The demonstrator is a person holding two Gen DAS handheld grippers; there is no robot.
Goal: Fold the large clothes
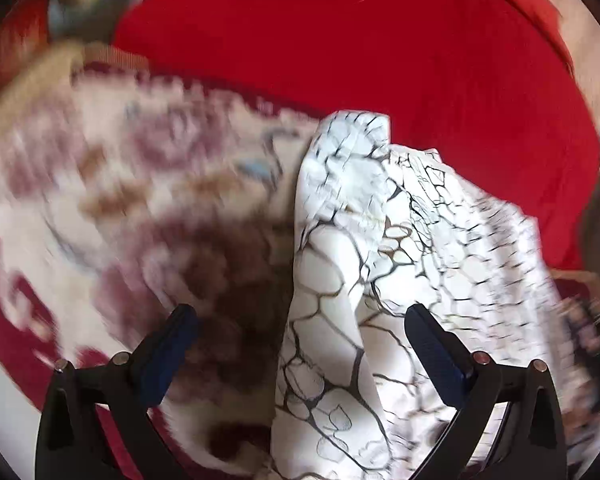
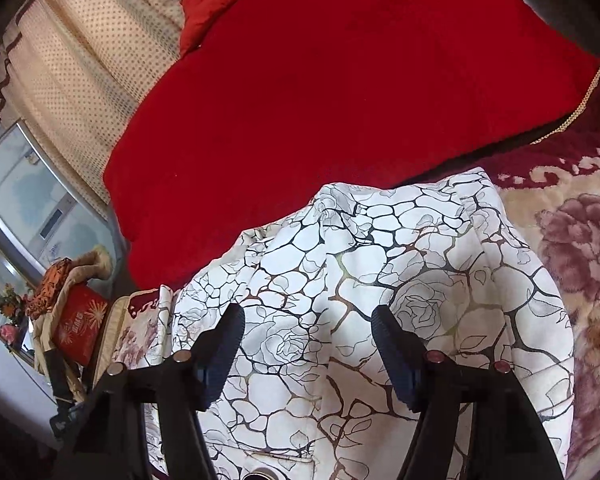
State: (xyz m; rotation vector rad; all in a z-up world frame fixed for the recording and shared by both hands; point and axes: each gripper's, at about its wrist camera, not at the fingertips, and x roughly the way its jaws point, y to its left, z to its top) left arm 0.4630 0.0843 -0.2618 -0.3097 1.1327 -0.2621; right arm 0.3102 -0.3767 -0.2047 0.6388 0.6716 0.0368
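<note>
A white garment with a black cracked-stone and rose print [image 2: 380, 292] lies on a floral blanket, its far edge against a red cover. My right gripper [image 2: 308, 320] is open just above the garment's middle, holding nothing. In the left wrist view the same garment [image 1: 360, 280] rises in a bunched fold between and beyond the fingers of my left gripper [image 1: 300, 324], which is open wide. The left view is blurred by motion.
A red cover [image 2: 340, 80] spreads over the far side. A cream and maroon floral blanket [image 2: 580, 260] lies under the garment. Beige dotted curtains [image 2: 80, 80], a window and a cluttered stand with a red box [image 2: 76, 324] are at the left.
</note>
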